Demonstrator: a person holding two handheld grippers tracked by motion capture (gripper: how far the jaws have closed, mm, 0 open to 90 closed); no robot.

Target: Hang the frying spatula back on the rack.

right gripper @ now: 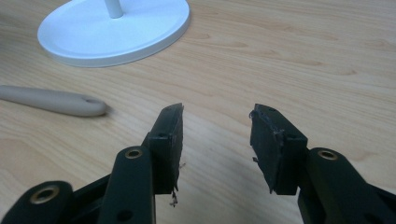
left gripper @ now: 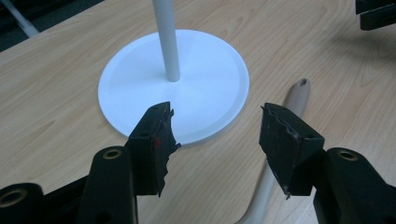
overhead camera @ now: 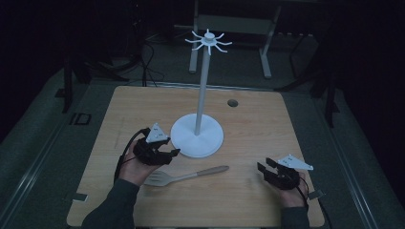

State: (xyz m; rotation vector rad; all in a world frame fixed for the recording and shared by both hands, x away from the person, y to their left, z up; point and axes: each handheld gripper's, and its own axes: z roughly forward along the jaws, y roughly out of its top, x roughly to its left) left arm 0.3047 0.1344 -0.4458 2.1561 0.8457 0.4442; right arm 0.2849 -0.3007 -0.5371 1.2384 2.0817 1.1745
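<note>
Spatula (overhead camera: 184,177) lies flat just right of my spread, empty left jaws (overhead camera: 175,152), handle running toward my equally spread right jaws (overhead camera: 265,164).

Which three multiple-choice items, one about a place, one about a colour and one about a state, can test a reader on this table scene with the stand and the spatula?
1. Where does the beige spatula with the slotted head lie?
A. On the wooden table, on the person's side of the stand's base
B. Hung on a hook at the top of the stand
C. On the floor behind the table

2. What colour is the tall stand with the round base?
A. Black
B. White
C. Red

3. In what state is the left gripper?
A. Shut on the spatula
B. Shut on the pole
C. Open, holding nothing

Answers: 1 A, since the high view shows it flat on the light wooden table between the base and the person. 2 B, since base, pole and hooks are all white. 3 C, since the left gripper view shows its jaws apart with bare table between them.
</note>
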